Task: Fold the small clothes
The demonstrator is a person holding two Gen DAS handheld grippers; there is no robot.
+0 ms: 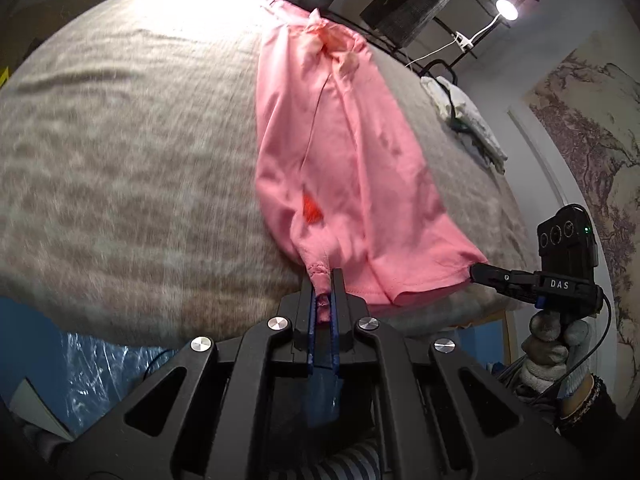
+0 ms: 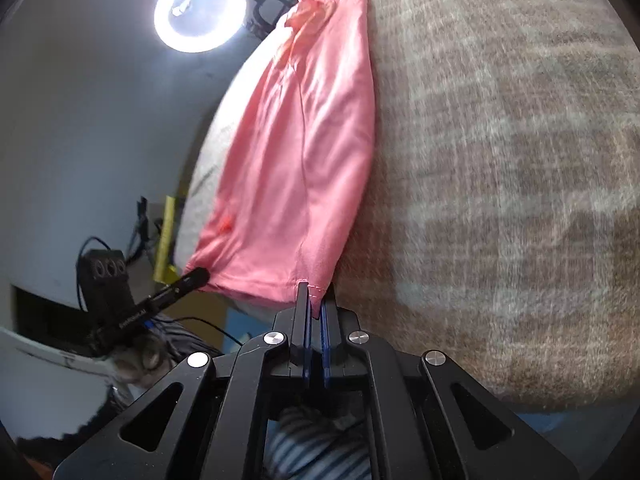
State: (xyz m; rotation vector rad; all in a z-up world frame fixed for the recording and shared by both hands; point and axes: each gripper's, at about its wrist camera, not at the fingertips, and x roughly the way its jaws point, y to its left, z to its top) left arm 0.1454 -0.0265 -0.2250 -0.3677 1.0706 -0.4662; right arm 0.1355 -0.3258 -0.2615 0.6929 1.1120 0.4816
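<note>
A pink garment (image 1: 344,168) lies stretched lengthwise on the grey-beige table cover (image 1: 120,140), with a pale knotted tie at its far end and a small red patch near me. My left gripper (image 1: 323,284) is shut on the near left hem corner. My right gripper (image 1: 478,270) is shut on the near right hem corner. In the right wrist view the same garment (image 2: 296,160) runs away from my right gripper (image 2: 315,300), and the left gripper (image 2: 198,274) pinches the other corner.
A pile of white and dark folded cloth (image 1: 468,120) sits at the table's far right edge. A lamp (image 1: 506,10) and a black rack stand behind the table. Blue plastic (image 1: 92,360) shows below the near edge.
</note>
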